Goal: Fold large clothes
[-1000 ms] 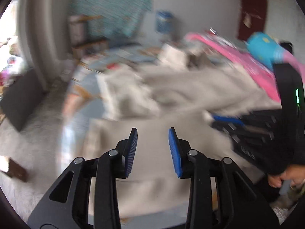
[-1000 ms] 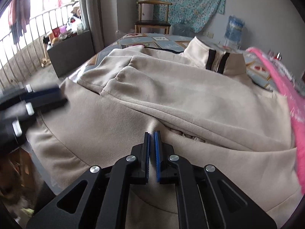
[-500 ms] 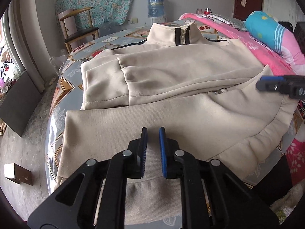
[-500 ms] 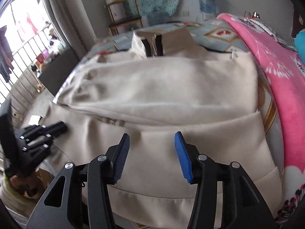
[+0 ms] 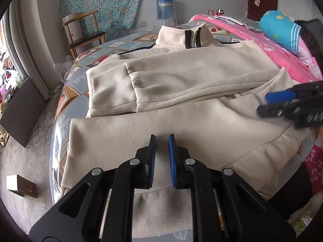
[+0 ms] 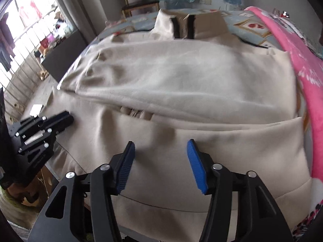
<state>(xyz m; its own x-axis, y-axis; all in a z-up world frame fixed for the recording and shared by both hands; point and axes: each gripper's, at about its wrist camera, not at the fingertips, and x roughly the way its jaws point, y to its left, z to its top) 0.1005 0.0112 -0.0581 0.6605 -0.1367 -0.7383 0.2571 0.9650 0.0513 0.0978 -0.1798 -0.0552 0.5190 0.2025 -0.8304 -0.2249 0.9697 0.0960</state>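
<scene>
A large beige zip jacket [image 5: 181, 76] lies spread over the patterned tabletop [image 5: 66, 92], collar [image 5: 191, 36] at the far side, one sleeve folded across its front. My left gripper [image 5: 162, 137] sits on the ribbed hem at the near left, its jaws drawn to a narrow slit filled with hem cloth. In the right wrist view the same jacket [image 6: 181, 80] fills the frame. My right gripper [image 6: 160, 143] hovers open over the lower right part, nothing between its pads. It shows at the right edge of the left view as the right gripper [image 5: 266, 104]. The left gripper [image 6: 66, 121] shows low on the left.
A pink blanket [image 5: 272, 46] and a blue pillow [image 5: 282, 30] lie to the right of the jacket. A wooden chair [image 5: 84, 32] and a water jug [image 5: 165, 8] stand behind. On the floor to the left are a dark board [image 5: 22, 111] and a small brown box [image 5: 22, 185].
The right gripper went from shut to open and slid right along the jacket's lower part. The left jaws narrowed onto the hem, and that hand came to rest.
</scene>
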